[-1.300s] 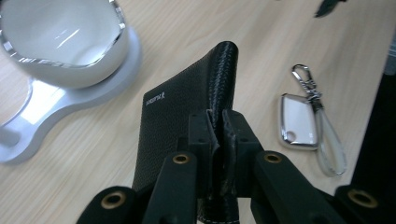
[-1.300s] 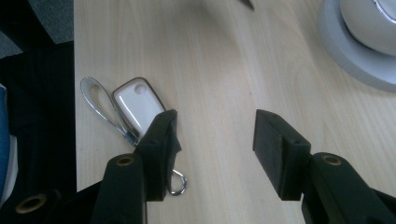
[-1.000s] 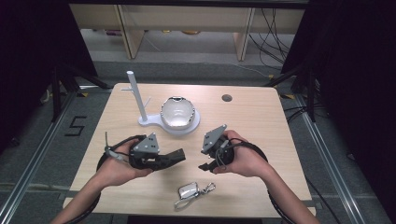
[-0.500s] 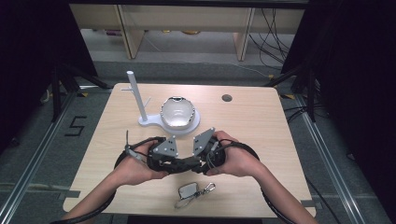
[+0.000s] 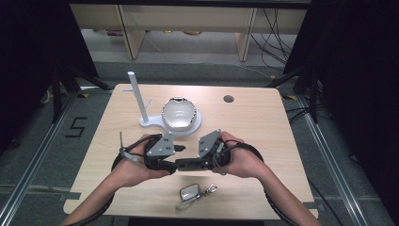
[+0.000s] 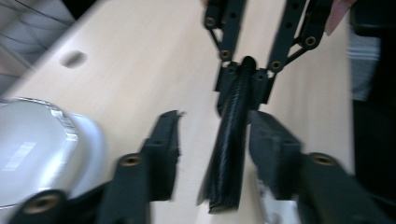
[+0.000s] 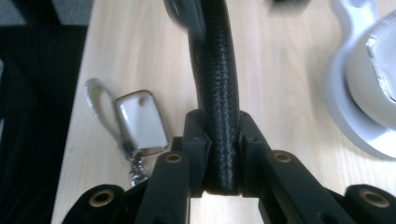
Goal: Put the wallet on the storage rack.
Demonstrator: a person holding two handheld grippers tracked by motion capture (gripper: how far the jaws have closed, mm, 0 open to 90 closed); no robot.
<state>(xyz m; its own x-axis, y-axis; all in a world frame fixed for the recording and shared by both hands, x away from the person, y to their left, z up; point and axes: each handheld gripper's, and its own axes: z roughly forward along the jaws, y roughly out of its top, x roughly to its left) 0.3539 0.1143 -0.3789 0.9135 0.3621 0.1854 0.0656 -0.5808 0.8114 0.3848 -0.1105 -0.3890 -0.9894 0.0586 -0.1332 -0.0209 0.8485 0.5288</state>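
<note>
Looking down in the high view: both hands sit together at the near middle of the table, with the grippers facing each other tip to tip. The black leather case bridges them, its long axis running left to right, just above the tabletop. The left gripper is on its left end and the right gripper on its right end. A key fob lies nearer the table edge, apart from the case. The white stand with its domed piece sits on the far side.

Left gripper view: the left gripper has just been opening. Its jaws now stand clear on both sides of the case, with a gap at each pad, though the picture is blurred. The case runs straight ahead, edge on and thin. The right gripper is clamped on its far end.

Right gripper view: the right gripper has just been closing. Both pads press flat on the case, which runs away along the jaw line. The case has pebbled black leather and a rounded edge, and it looks soft and slim. The fob lies to the left on the wood.

Judgement: this is a handover, and the right hand now carries the case. The left gripper need only back off along the case's long axis.
</note>
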